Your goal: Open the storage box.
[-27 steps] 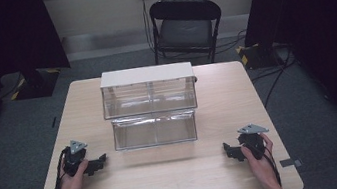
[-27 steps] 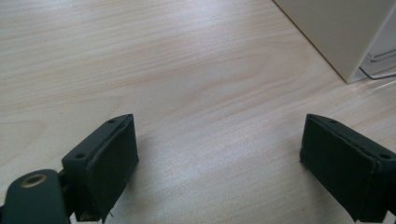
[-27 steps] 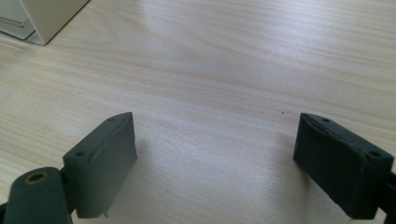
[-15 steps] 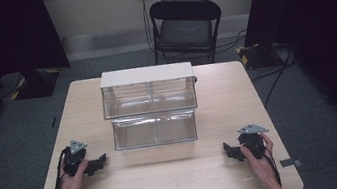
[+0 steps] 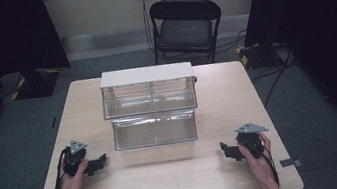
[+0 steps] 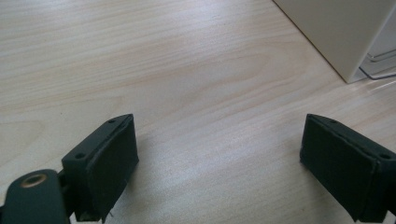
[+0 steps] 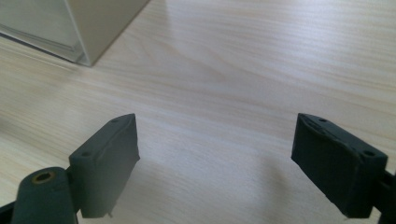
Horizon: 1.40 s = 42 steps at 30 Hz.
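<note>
**A:** Entry: where did the clear drawer unit (image 5: 150,105) stand?

**B:** Mid-table (image 5: 170,185), white top uppermost. Its lower tier sat forward of the upper one, on the person's side. Both tiers looked empty, though glare made that hard to confirm.

**A:** Grippers, relative to the unit?

**B:** The left gripper (image 5: 98,162) lay just off the unit's front left corner and the right gripper (image 5: 226,149) off its front right corner. Both were apart from the unit, resting low on the wood and aimed inward. A hand was on each.

**A:** Jaw state?

**B:** Both sets were spread wide. In the left gripper view the pads (image 6: 112,158) had bare wood between them, and the right gripper view showed the same. Nothing was held, and a corner of the unit sat ahead in each view.

**A:** Change over the last second?

**B:** None noted. The hands, the grippers and the unit all matched the earlier high-view frames.

**A:** Meaning?

**B:** Judgement: this was a rest pose and work on the unit had not begun. A reach toward the forward tier seemed the likely next move.

**A:** Beyond the unit?

**B:** A folding chair (image 5: 184,26) stood behind it.
</note>
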{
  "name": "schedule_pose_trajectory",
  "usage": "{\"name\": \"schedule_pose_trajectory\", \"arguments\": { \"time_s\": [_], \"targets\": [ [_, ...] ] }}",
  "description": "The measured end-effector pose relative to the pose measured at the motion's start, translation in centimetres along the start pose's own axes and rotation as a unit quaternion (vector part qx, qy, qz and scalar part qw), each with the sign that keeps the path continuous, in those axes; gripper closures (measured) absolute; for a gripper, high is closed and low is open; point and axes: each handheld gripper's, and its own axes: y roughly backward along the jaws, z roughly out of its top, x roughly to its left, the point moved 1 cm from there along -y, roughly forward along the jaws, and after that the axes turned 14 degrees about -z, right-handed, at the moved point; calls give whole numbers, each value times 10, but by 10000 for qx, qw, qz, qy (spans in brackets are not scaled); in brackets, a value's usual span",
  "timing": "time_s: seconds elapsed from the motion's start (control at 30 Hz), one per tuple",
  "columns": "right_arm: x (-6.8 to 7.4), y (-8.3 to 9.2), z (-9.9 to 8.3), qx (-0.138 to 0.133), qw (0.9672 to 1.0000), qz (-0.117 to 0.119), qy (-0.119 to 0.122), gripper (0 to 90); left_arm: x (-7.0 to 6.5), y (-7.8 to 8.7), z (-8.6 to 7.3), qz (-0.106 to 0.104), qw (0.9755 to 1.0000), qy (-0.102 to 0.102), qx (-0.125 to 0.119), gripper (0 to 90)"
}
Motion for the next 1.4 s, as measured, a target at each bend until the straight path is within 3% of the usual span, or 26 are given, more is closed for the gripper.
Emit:
{"name": "schedule_pose_trajectory", "arguments": {
  "time_s": [0.37,0.9,1.4],
  "targets": [
    [9,14,11,-329,9990,309,58,141,1,0,0,-9,10000,-34,19,103],
    [44,23,22,-449,9957,791,189,142,2,-1,1,-13,10000,-27,53,82],
    [77,22,45,-517,9924,1021,443,141,6,-4,4,-63,9999,-7,132,15]
  ]
}}
